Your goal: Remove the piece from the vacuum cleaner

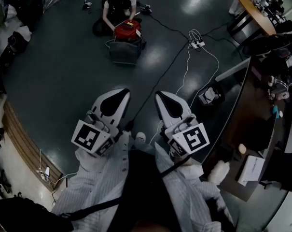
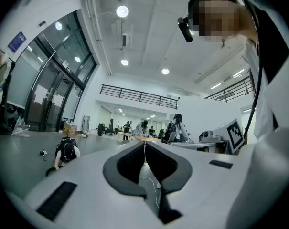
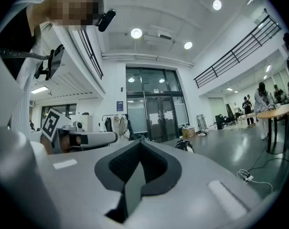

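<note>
Standing well back from the work, judged from the head view. The vacuum cleaner (image 1: 128,30), with a red body, sits on the dark floor (image 1: 63,71) at 12 o'clock, well apart from both grippers. A kneeling person (image 1: 119,4) is bent over its far side, and a grey box (image 1: 124,52) lies just on the near side.

- Left gripper (image 1: 119,93): held level. Its jaws are pressed together to a hairline seam with nothing between them, and its own view confirms this (image 2: 144,143).
- Right gripper (image 1: 161,96): held level beside the left. Its jaws are fully closed and empty (image 3: 139,142).
- The two grippers are near each other but apart, both aimed toward 12 o'clock.
- Which piece is to come off cannot be made out at this range.

Step in hand (judgement): the approach. The removal has not begun.

Notes for doing it well:
- Walk in along the bare floor at 11 to 12 o'clock. A white cable (image 1: 187,74) runs from a power strip (image 1: 198,43) at 1 o'clock toward the feet and should not be snagged.
- Keep off the dark surface (image 1: 257,105) at 3 o'clock.
- Get low and close before reaching, so both gripper views show the piece.
- Spread the jaws ahead of contact, not at it.
- One gripper should probably steady the red body while the other takes the piece, so the machine does not slide.
- Mind the kneeling person's hands at the machine.
</note>
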Demonstrator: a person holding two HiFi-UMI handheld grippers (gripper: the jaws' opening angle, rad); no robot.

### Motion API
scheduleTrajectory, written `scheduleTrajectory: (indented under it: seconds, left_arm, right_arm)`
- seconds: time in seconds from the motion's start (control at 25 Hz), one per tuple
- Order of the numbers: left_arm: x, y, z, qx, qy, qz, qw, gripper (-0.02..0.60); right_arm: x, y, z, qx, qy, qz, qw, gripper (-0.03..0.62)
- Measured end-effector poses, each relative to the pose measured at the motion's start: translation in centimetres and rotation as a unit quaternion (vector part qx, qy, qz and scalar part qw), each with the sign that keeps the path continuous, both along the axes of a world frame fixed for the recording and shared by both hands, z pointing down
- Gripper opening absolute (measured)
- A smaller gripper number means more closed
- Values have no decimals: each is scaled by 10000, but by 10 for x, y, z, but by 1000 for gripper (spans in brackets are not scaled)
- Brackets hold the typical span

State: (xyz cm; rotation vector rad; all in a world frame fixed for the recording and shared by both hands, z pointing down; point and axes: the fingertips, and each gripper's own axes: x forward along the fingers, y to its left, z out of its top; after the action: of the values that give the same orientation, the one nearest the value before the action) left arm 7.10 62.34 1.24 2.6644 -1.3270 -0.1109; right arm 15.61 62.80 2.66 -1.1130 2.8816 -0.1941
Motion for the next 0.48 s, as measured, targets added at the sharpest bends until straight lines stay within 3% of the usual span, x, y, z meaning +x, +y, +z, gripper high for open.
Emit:
scheduleTrajectory:
  seconds: [0.48]
  left_arm:
    - [3,-7,4,39,68,21,10000,14]
  right_arm:
    - [5,-9,3,-13,-91,21,10000,0]
